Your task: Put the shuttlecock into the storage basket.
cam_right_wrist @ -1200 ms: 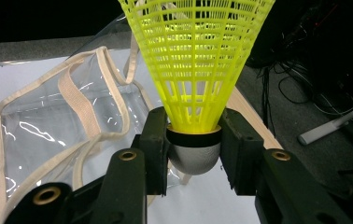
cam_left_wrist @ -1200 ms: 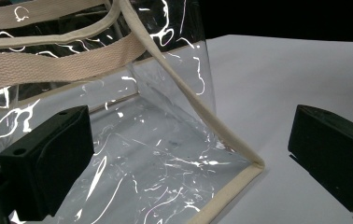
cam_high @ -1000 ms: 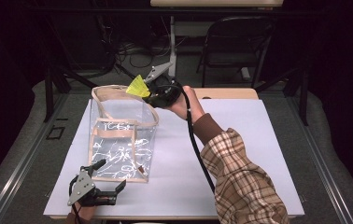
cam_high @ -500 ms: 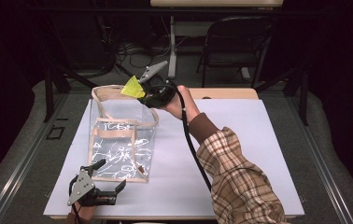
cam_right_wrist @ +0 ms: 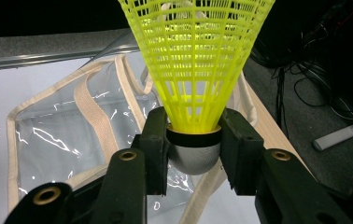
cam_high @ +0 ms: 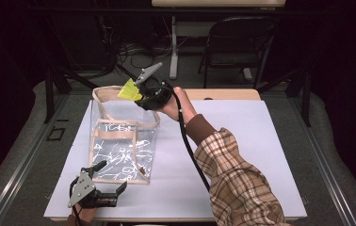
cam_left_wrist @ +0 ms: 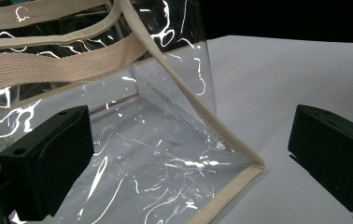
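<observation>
White surface [cam_high: 261, 141] carries a clear bag [cam_high: 122, 141] standing upright, mouth open. Right claw [cam_high: 141, 96] clenched on the cork base of a yellow shuttlecock [cam_right_wrist: 195, 70], held above the bag's far rim. Left claw [cam_high: 112, 190] released, resting at the bag's near corner. Judgement: centre the shuttlecock over the mouth, lower past the straps, then let go

Yellow mesh-skirt shuttlecock [cam_right_wrist: 194, 70], grey cork downward, hung over open clear beige-trimmed bag [cam_high: 119, 155] standing on table.
</observation>
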### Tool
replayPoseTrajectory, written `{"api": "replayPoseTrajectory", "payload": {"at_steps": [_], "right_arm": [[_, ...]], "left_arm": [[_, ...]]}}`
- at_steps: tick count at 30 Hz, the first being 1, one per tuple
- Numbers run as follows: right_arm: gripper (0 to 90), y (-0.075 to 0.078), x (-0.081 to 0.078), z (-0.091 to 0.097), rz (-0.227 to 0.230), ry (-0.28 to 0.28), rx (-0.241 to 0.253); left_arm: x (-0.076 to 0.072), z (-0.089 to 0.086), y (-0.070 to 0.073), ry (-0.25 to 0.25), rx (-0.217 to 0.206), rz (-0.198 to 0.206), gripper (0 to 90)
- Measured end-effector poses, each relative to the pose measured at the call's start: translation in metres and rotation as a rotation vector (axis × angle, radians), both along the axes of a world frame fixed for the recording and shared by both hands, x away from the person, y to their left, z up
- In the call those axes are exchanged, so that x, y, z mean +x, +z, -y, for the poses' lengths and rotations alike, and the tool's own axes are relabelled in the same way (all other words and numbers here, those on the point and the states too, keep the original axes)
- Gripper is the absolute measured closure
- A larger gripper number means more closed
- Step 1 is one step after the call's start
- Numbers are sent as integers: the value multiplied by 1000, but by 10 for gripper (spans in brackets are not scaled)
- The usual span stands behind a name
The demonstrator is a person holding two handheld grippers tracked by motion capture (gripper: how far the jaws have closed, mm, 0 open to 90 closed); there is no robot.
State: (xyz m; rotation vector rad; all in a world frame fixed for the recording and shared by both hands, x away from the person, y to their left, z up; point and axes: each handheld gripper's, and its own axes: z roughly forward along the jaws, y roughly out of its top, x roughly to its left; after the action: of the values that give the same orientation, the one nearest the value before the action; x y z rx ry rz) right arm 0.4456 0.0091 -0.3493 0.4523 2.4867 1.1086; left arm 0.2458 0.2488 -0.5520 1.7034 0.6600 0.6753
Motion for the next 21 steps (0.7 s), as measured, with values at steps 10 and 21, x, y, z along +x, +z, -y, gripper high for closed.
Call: {"api": "replayPoseTrajectory", "payload": {"at_steps": [10,21], "right_arm": [[646,-7,3,-10,-15,-1,-27],[646,-9,6,-18,-25,-5,-50]], "left_arm": [[0,0,0,0,1,0,0],[0,0,0,-1,0,0,0]]}}
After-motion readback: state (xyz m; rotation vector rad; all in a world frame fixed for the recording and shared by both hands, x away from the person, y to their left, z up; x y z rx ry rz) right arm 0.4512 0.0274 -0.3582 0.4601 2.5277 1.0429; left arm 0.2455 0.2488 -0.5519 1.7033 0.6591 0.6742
